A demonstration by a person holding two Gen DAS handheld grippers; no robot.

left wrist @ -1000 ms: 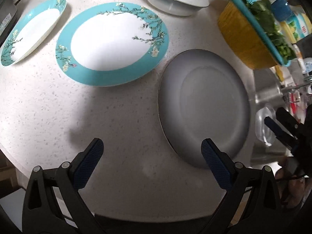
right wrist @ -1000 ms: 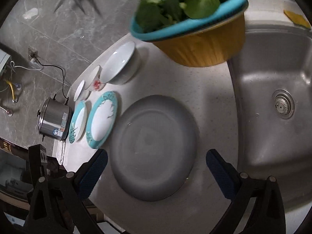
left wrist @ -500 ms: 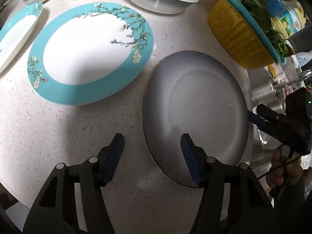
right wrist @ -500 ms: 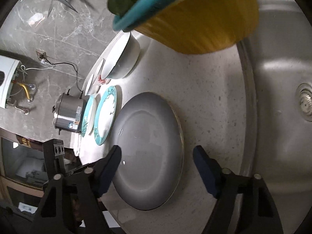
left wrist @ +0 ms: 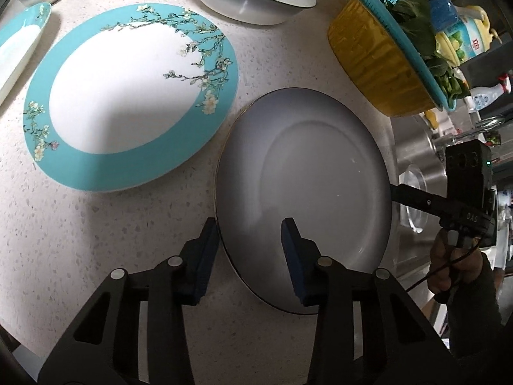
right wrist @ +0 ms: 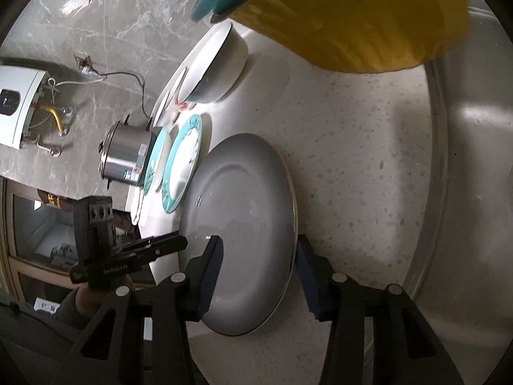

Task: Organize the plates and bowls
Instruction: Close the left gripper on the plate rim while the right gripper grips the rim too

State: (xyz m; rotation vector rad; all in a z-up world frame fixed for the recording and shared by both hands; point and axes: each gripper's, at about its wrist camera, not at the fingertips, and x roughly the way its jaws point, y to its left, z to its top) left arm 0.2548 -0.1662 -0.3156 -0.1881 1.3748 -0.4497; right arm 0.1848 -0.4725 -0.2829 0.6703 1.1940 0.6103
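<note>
Where both grippers straddle grey plate (left wrist: 307, 189), blossom plate (left wrist: 128, 96) beside, yellow basin (left wrist: 375, 61) behind

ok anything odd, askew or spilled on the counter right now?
Nothing spilled or broken. Both grippers, left gripper and right gripper, straddle opposite rims of the grey plate, which lies flat. The teal-rimmed plate beside it looks flat too.

The left gripper (left wrist: 250, 243) is held low with its fingers (left wrist: 205, 253) partly parted; the right gripper (right wrist: 258, 266) is likewise held low, fingers (right wrist: 211, 266) apart.
</note>
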